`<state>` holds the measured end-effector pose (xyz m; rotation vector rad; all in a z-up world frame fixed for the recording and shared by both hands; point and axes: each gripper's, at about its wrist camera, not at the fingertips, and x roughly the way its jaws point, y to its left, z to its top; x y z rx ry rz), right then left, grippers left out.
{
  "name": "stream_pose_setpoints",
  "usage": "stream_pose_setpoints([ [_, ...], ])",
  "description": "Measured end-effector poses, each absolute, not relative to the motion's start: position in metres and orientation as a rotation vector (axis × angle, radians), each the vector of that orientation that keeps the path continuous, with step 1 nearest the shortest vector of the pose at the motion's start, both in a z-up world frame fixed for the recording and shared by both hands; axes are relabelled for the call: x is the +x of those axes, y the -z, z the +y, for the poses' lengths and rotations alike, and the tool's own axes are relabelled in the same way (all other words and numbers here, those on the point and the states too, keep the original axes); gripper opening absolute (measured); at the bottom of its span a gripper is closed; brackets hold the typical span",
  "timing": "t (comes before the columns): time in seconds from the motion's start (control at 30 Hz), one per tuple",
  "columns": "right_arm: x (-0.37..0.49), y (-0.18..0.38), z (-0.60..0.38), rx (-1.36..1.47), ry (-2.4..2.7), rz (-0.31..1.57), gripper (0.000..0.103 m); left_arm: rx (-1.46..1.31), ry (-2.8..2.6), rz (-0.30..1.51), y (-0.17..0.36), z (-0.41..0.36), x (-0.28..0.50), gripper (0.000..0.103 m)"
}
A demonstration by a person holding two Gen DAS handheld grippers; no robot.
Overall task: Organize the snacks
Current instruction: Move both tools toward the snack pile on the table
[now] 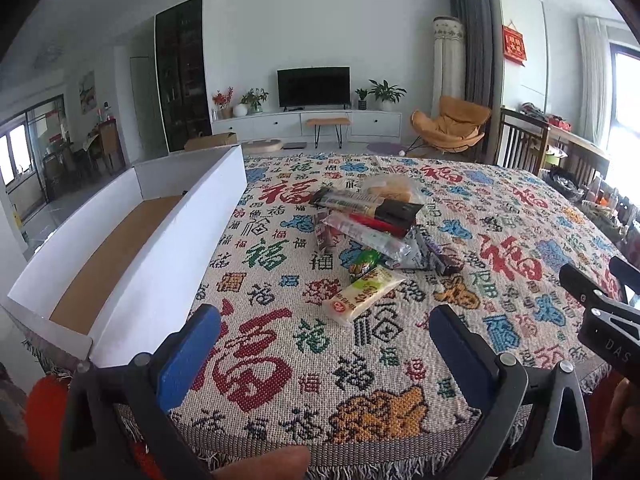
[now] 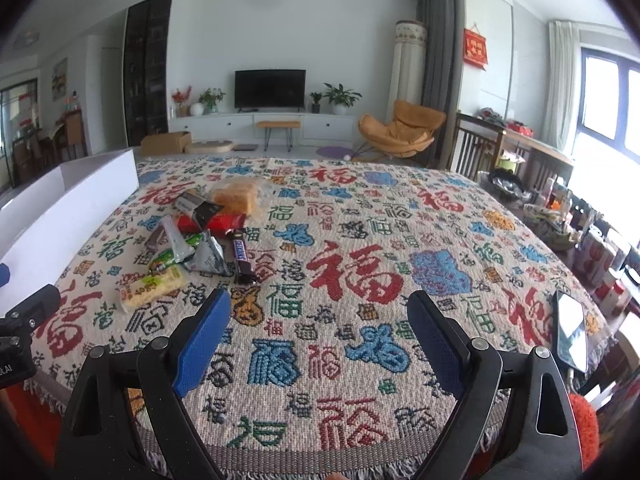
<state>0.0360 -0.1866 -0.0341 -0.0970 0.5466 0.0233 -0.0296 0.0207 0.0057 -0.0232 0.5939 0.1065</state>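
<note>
Above tablecloth (image 2: 320, 208): left tool (image 1: 324, 344), right tool (image 2: 320, 328) wide open, empty.

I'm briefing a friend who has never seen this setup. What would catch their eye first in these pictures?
First the tablecloth, woven all over with red, blue and green Chinese characters, which fills both views. Next the heap of snack packets left of the cloth's middle, with a pale rice cracker pack nearest and a Snickers bar at its right edge. Along the table's left side stands a long white box, and both grippers hang open near the front edge.
</note>
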Motion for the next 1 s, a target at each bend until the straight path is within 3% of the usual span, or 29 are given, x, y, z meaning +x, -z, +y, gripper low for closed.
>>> stream_pose_setpoints([
  [0.27, 0.014, 0.010, -0.187, -0.127, -0.007, 0.440, 0.092, -0.079, -0.057, 0.530, -0.031, 0.019, -0.039, 0.103],
  [1.0, 0.045, 0.065, -0.181, -0.183, -0.036, 0.506, 0.092, -0.081, -0.104, 0.688, 0.046, 0.036, 0.012, 0.103],
])
